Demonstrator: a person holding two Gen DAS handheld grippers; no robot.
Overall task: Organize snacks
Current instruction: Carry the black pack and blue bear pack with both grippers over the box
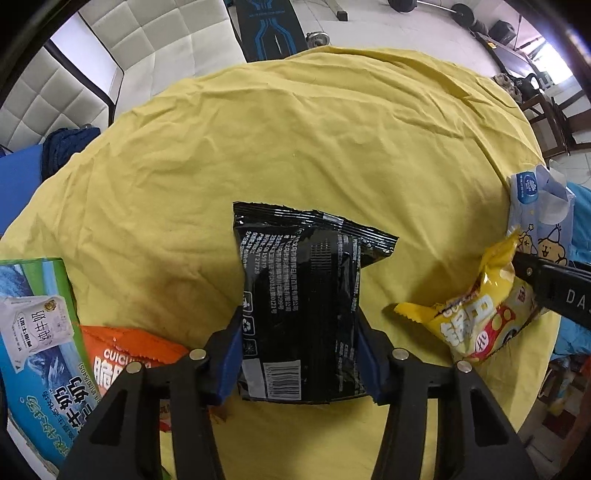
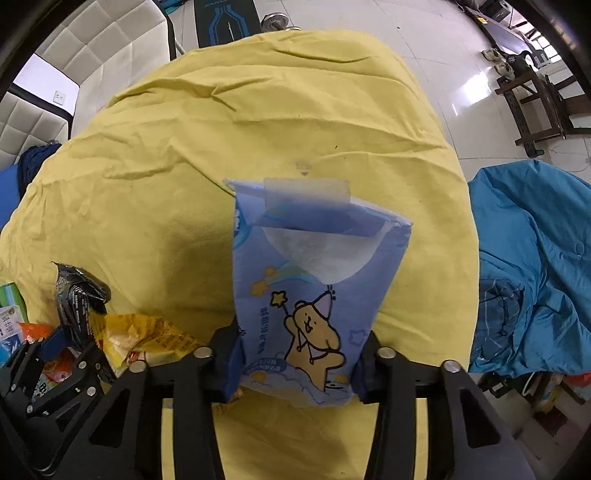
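My left gripper (image 1: 299, 354) is shut on a black snack bag (image 1: 303, 295), held above the yellow tablecloth (image 1: 295, 129). My right gripper (image 2: 299, 358) is shut on a blue tissue pack (image 2: 314, 288) printed with a cartoon bear and with a taped flap on top. A yellow snack bag (image 1: 476, 317) lies to the right of the black bag, with the right gripper's body beside it. An orange snack bag (image 1: 125, 354) and a green-blue milk carton box (image 1: 37, 350) sit at the near left. In the right wrist view the black bag (image 2: 79, 295) and yellow bag (image 2: 147, 339) appear at lower left.
The cloth-covered round table (image 2: 258, 110) stretches ahead. A white padded sofa (image 1: 110, 55) stands behind it at the left. A blue cloth heap (image 2: 532, 266) lies right of the table. Dark wooden chairs (image 2: 535, 107) and a black mat (image 1: 269, 29) are farther off.
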